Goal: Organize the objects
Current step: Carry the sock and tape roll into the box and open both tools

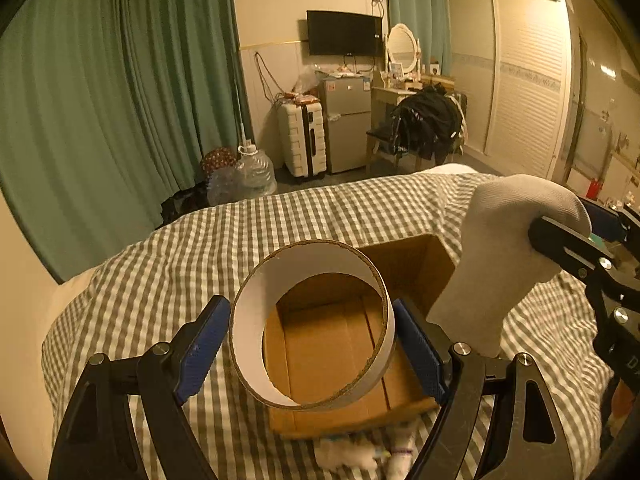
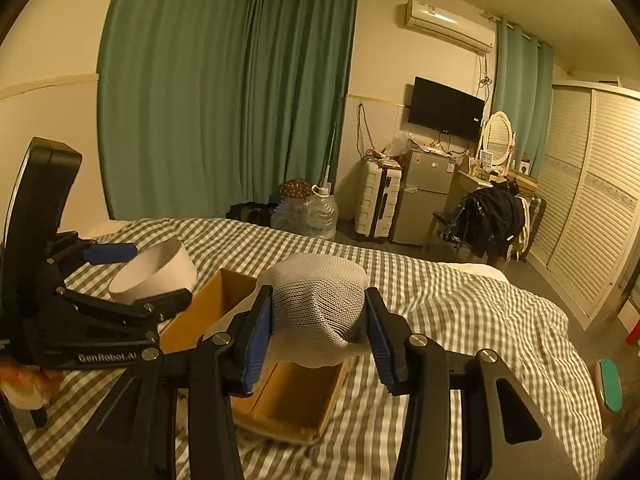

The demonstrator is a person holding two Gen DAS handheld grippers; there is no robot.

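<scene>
From the left wrist, the left gripper (image 1: 312, 340) has its jaws clamped on a cardboard ring (image 1: 312, 332) over the open box (image 1: 404, 268) on the bed (image 1: 200, 240). From the right wrist, the right gripper (image 2: 318, 332) pinches a grey sock (image 2: 320, 304) above that box; both items look ready for lowering and release.

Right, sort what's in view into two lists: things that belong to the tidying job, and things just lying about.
Job in hand:
cardboard ring, held in the left gripper
sock, held in the right gripper
cardboard box on the bed

Lying about:
suitcase
mini fridge
water jugs
chair with black jacket
TV
</scene>
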